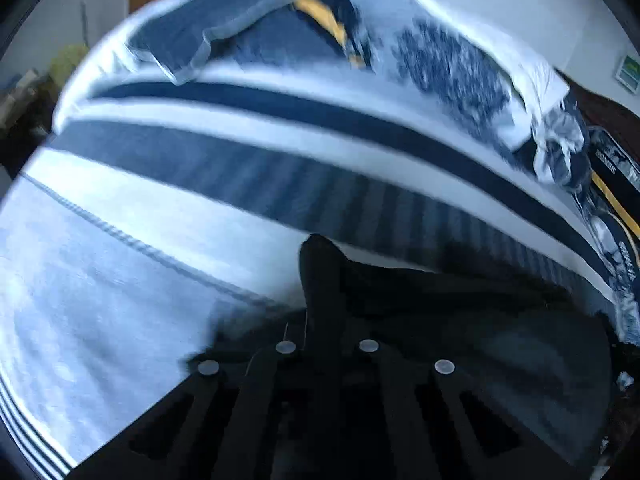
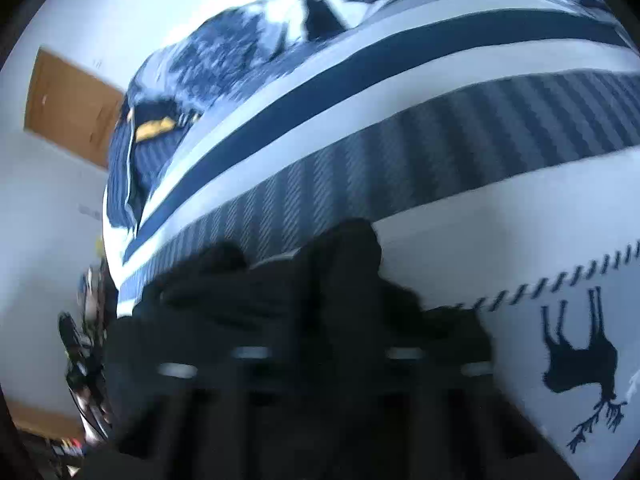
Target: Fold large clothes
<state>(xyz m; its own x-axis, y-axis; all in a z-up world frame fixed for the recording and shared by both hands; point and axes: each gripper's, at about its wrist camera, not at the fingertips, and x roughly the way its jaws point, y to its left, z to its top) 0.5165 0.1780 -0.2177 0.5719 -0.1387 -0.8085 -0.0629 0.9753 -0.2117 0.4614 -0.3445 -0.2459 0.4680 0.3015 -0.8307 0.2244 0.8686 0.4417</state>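
Note:
A black garment (image 1: 460,312) lies over a bed cover with white, navy and grey stripes (image 1: 240,168). My left gripper (image 1: 322,256) is shut on the black garment; the cloth drapes away to the right of the closed fingers. In the right wrist view my right gripper (image 2: 352,248) is shut on the same black garment (image 2: 248,304), which bunches around the fingers and spreads to the left. Both views are blurred by motion.
The bed cover (image 2: 440,152) carries a dark moose print (image 2: 576,364) at the right. Rumpled blue and white bedding with a yellow patch (image 1: 320,20) lies at the far end. A wooden door (image 2: 68,104) and white wall stand beyond; clutter (image 2: 80,360) sits by the bed.

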